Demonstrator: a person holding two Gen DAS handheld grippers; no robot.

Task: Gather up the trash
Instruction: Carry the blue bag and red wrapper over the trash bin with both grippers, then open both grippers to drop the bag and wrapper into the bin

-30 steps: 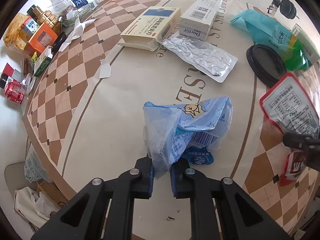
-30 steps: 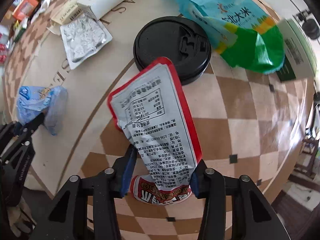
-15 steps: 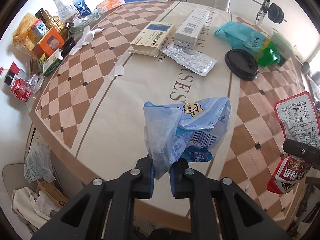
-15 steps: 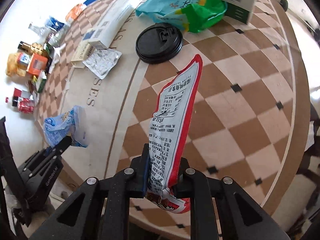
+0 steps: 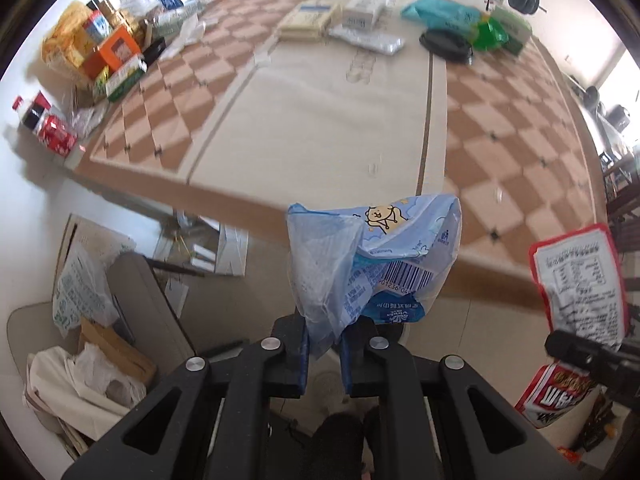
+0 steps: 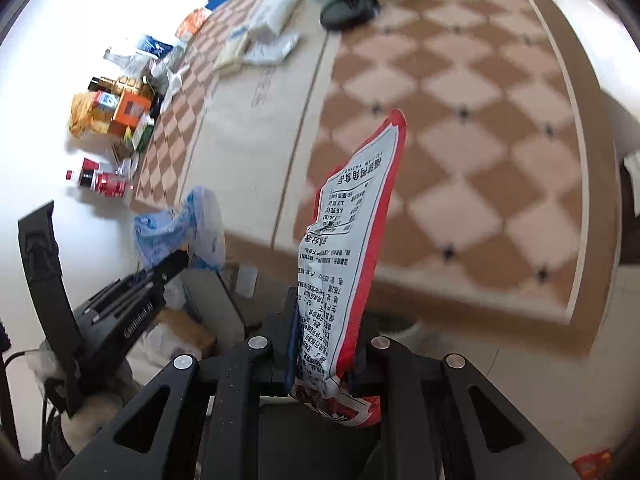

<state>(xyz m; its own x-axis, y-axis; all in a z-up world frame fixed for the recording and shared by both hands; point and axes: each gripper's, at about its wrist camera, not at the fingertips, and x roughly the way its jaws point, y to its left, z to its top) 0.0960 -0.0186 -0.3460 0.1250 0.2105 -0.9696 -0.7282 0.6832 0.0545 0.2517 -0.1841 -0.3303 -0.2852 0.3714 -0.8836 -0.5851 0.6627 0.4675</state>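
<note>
Now both pieces of trash have left the table (image 5: 320,128): the left gripper (image 5: 323,346), pinched on the blue wrapper (image 5: 372,264), and the right gripper (image 6: 320,344), clamped on the red pouch (image 6: 344,264), have pulled back past the table's near edge, so dropping them in a bin likely comes next

far table clutter (image 5: 100,48): blurred | red pouch (image 5: 576,280): right edge cut off

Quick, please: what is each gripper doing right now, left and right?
Left gripper: closed on the blue plastic wrapper.
Right gripper: closed on the red and white snack packet.
</note>
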